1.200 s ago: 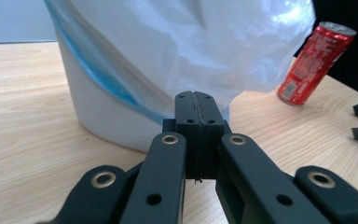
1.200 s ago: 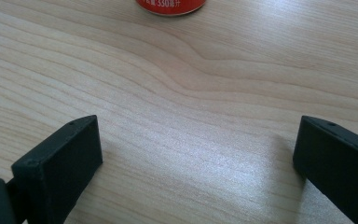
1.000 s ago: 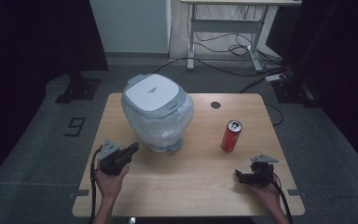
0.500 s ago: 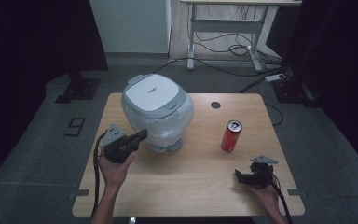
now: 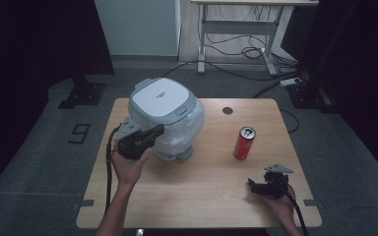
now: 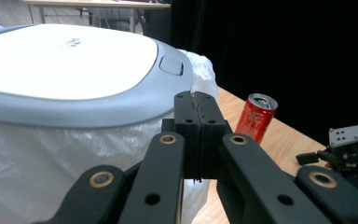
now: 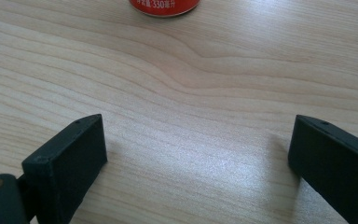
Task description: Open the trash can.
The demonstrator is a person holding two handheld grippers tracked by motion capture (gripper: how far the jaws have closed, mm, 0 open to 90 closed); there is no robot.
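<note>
- The left hand-held gripper, jaws pressed together, hovers beside the lidded bin on the worktop.
- Probably the lid button gets pushed next.
- The right hand-held gripper rests spread, near the can.

The white-lidded bin with its plastic liner bulks over the rear left of the surface, blocking passage there. The red can stands upright, well apart to its right, leaving a bare lane between them. The front half lies open between the left hand-held gripper, beside the bin, and the right hand-held gripper.
</note>
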